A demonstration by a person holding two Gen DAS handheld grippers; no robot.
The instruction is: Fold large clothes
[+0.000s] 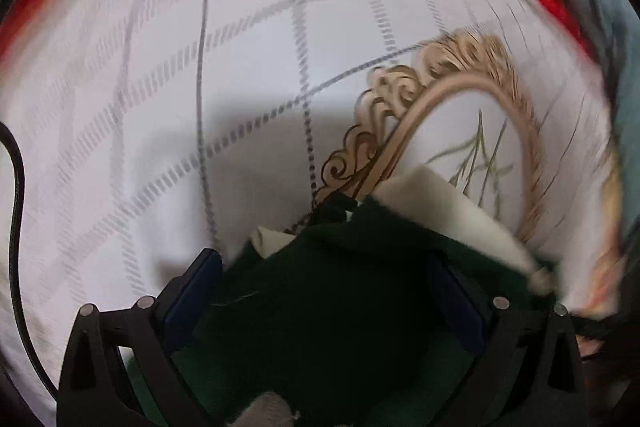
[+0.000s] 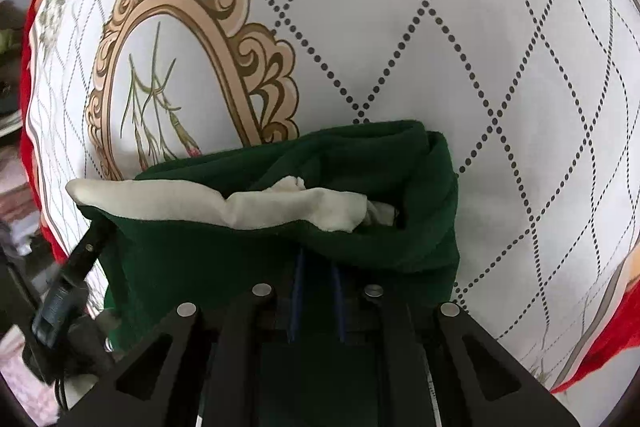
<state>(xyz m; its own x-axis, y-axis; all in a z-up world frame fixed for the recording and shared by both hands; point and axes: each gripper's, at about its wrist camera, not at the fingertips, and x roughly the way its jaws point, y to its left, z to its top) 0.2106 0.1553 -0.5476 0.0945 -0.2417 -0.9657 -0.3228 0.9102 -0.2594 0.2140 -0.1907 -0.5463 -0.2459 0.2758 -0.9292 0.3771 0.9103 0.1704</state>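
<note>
A dark green garment with a cream lining lies bunched on the bedsheet. In the right wrist view my right gripper is shut on the garment's near edge, its blue pads close together with green cloth pinched between them. At that view's left, one finger of my left gripper reaches the garment's left corner. In the blurred left wrist view my left gripper stands open, pads wide apart. The green garment fills the gap between them, and the cream lining shows beyond it.
The white bedsheet has a dotted diamond grid and a printed gold oval frame with flowers. A red blanket borders the sheet. A black cable runs down the left edge of the left wrist view.
</note>
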